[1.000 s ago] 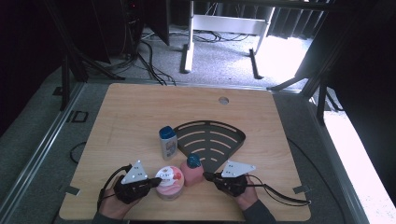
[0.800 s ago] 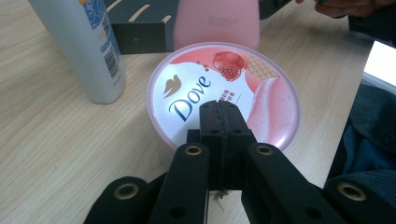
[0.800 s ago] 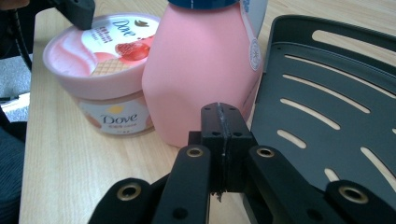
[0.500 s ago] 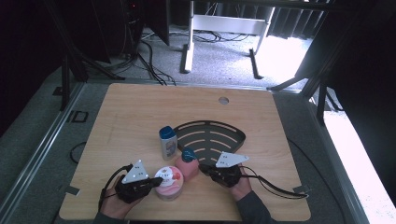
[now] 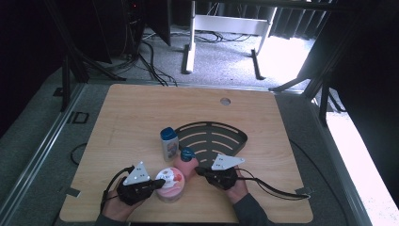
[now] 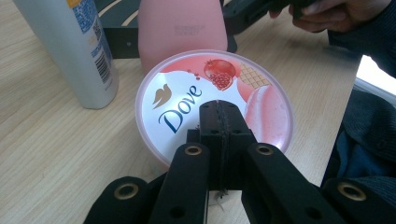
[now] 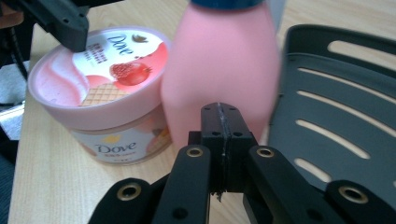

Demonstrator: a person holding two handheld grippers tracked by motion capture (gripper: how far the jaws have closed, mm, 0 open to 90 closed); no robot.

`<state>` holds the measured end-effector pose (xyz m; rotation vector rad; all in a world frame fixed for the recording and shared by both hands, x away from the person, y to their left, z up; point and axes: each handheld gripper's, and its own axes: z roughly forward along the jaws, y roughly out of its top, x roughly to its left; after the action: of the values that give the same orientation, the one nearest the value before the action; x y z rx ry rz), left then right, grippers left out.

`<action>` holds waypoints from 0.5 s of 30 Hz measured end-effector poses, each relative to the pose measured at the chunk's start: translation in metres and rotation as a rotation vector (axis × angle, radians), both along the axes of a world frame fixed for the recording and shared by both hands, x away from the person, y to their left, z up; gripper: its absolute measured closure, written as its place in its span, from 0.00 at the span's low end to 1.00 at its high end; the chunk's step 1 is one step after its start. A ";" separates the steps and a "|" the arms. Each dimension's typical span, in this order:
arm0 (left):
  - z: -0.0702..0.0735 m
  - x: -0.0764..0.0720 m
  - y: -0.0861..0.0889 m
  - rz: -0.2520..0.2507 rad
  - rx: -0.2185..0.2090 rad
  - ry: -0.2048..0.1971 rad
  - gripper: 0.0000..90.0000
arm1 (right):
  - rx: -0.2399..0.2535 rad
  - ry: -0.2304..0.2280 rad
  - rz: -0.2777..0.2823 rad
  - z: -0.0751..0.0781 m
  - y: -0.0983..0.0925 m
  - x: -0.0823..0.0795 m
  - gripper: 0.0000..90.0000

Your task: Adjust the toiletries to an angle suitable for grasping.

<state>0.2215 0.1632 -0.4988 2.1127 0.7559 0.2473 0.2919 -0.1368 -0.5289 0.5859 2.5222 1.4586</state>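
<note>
**Two closed claws beside toiletries, rack not yet filled**

The left claw (image 6: pixel 221 122) has its two black jaws pressed together with nothing between them. Its tip hovers over or rests on the printed lid of a round pink plastic cream tub (image 6: pixel 212 100); contact cannot be confirmed. Beyond the tub stands a pink plastic bottle with a dark blue cap (image 5: pixel 187 162), touching or just beside it. To the far left of this claw stands a white plastic bottle with a blue cap (image 5: pixel 169 143).

The right claw (image 7: pixel 221 126) is likewise closed and empty. Its tip sits right in front of the pink bottle's lower body, seemingly nudging it. The tub is to its left, and a black slotted fan-shaped plastic rack (image 7: pixel 336 93) lies just to its right.

The rack holds nothing; the tub's lid is on, both bottles are capped. Judging by this, the work is at an early stage: all three items stand on the wooden surface (image 5: pixel 141 113), none in the rack.
</note>
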 end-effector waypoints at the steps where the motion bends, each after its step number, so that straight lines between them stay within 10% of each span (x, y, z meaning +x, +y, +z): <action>1: 0.000 0.000 0.000 0.000 0.000 0.000 1.00 | -0.001 0.001 0.002 -0.001 0.002 0.000 1.00; 15: -0.001 0.000 -0.002 -0.011 -0.014 0.003 1.00 | 0.015 0.012 -0.003 -0.004 0.018 0.010 1.00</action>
<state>0.2218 0.1612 -0.4998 2.1035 0.7452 0.2325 0.3016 -0.1193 -0.5329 0.6018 2.5206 1.4790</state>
